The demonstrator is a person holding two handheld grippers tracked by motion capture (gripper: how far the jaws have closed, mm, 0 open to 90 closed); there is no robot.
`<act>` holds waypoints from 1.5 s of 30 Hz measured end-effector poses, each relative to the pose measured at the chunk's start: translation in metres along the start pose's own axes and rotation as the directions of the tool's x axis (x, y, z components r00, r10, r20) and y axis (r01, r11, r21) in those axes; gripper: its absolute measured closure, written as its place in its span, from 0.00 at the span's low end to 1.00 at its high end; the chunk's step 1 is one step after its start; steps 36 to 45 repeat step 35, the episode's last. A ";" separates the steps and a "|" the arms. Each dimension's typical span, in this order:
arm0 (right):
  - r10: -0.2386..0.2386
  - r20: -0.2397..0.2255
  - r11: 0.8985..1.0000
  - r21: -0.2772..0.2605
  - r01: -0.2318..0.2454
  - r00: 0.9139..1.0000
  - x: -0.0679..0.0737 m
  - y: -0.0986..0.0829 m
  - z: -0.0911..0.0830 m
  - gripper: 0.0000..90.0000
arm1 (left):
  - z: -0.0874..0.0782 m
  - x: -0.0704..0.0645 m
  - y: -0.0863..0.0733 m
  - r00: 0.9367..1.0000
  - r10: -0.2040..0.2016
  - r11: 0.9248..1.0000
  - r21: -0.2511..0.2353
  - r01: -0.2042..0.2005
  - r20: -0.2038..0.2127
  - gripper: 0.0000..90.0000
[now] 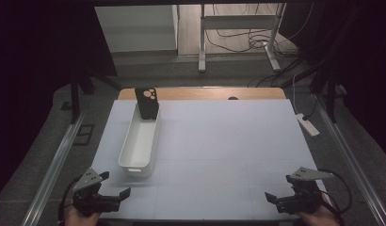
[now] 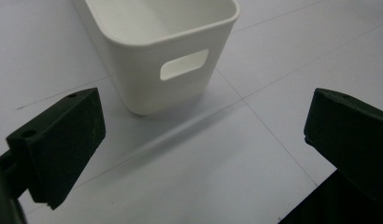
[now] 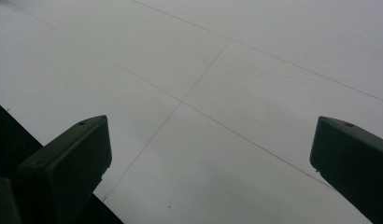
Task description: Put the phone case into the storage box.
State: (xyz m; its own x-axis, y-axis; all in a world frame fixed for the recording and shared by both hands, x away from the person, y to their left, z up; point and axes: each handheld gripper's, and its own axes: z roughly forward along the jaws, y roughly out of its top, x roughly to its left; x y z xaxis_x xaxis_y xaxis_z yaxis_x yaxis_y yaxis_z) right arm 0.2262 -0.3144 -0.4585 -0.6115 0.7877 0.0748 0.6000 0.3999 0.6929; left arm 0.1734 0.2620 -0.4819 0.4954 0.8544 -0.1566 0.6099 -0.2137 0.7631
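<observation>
A long white bin (image 1: 139, 143) lies on the left part of the white table (image 1: 219, 141), running front to back. A black phone case (image 1: 147, 102) with round camera cut-outs stands upright at the bin's far end, leaning on its rim. My left gripper (image 1: 115, 184) rests at the table's near left corner, open, just in front of the bin. In the left gripper view the bin's near end (image 2: 157, 51) with its handle slot lies ahead of the wide-apart jaws. My right gripper (image 1: 278, 187) sits at the near right edge, open, over bare table (image 3: 217, 116).
A strip of wooden tabletop (image 1: 205, 93) shows behind the white surface. A white power strip (image 1: 308, 125) lies on the floor to the right. Metal rails flank the table on both sides. Desk legs and cables stand farther back.
</observation>
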 end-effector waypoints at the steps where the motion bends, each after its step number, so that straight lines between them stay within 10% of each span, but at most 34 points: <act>1: 0.000 0.001 1.000 0.000 0.000 1.000 0.000 0.000 0.000 0.00 | 0.000 0.000 -0.001 1.000 -0.003 1.000 0.001 0.003 0.002 0.00; 45: -0.003 0.005 1.000 0.004 0.003 1.000 0.000 0.000 0.001 0.00 | -0.001 -0.003 -0.014 1.000 -0.030 0.998 0.059 0.031 -0.009 0.00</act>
